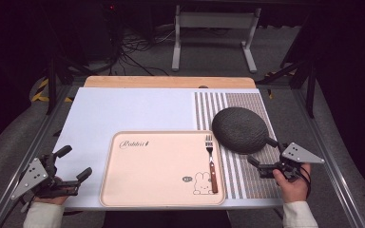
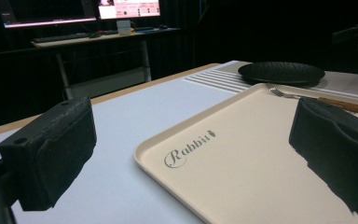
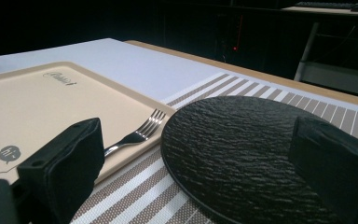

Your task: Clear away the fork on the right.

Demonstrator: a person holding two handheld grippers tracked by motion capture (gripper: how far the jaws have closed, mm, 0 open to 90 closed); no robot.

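The tray [image 1: 161, 190] is pale peach with dark script lettering and a small rabbit drawing. The plate [image 1: 240, 129] is matt black with a rough, rippled texture. The placemat [image 1: 237, 166] carries brown and white stripes. The fork [image 1: 211, 161] is silver with a brown wooden handle.

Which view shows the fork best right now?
The high view: the whole fork lies unobstructed on the tray. The right gripper view gives only its tines; the left gripper view shows it far off, partly behind a jaw.

striped placemat [image 1: 237, 166], distant desk [image 2: 102, 37], monitors [image 2: 128, 8]
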